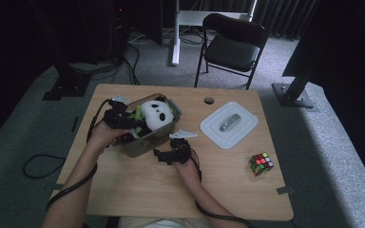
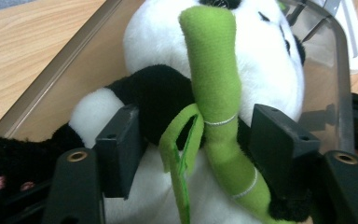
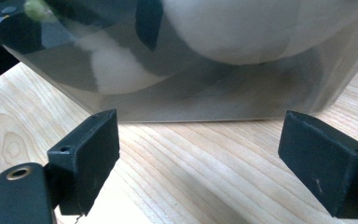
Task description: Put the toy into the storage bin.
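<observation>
Fuzzy black-and-white plush panda (image 2: 214, 60) in clear plastic tub (image 1: 145, 142); left claw (image 2: 200, 140) part-open astride it, right claw (image 3: 205, 154) wide, empty.

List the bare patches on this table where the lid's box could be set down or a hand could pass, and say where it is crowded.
Free: the near strip of the table in front of both hands, and the patch between the white lid and the Rubik's cube. Crowded: the far left, where the clear box with the panda sits between both grippers.
</observation>
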A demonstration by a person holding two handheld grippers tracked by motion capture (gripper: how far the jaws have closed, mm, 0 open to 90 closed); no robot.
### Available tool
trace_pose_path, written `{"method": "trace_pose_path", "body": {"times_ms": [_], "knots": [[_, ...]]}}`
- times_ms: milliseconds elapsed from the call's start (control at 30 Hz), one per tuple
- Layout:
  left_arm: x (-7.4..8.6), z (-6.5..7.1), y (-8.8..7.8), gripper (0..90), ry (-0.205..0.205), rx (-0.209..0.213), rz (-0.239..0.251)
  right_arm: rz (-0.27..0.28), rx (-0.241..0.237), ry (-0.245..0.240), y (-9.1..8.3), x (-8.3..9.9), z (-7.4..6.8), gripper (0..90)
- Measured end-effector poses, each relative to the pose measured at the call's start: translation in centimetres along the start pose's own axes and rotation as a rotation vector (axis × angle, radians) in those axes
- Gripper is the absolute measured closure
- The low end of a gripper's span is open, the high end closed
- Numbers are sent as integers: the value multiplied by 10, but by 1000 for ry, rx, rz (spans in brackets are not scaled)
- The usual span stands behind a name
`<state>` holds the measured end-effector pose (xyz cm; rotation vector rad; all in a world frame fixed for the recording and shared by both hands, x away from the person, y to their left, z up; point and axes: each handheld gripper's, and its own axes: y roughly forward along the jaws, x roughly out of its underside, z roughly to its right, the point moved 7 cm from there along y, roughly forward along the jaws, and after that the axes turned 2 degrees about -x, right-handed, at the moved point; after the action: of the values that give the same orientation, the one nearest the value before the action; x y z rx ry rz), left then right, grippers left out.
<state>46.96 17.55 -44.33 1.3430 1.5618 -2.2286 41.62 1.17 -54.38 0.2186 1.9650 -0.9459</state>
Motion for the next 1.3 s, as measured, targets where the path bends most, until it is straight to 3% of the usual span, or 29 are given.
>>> {"method": "trace_pose_path", "body": {"times_ms": [33,167,333,467,567,600,700,900,1033,1133,1300], "knots": [[0,0,-1,290,7,9,4,-2,-2,-1,0,0,0,120],[-2,-4,-4,182,18,-11,22,2,-6,-4,-1,-2,0,120],[-7,-9,-9,137,23,-27,73,-2,-4,-4,-1,-3,0,120],[-6,-11,-10,101,61,-53,59,-5,2,-6,-2,-3,1,121],[-8,-11,-14,72,55,-62,69,-1,2,-8,-3,-4,1,121],[-8,-11,-15,4,49,-56,63,-2,3,-8,-3,-4,2,121],[-11,-15,-20,4,44,-80,77,-9,3,-12,-3,-3,3,120],[-16,-35,-26,6,-5,-98,154,-9,-3,-7,-3,-3,3,121],[-15,-53,-24,6,3,-134,185,-14,-4,-3,-2,-1,4,121],[-15,-64,-23,5,-10,-136,209,-16,-2,-3,-3,-1,4,121],[-14,-95,-21,6,-68,-183,254,-15,-5,1,-2,0,5,121]]}}
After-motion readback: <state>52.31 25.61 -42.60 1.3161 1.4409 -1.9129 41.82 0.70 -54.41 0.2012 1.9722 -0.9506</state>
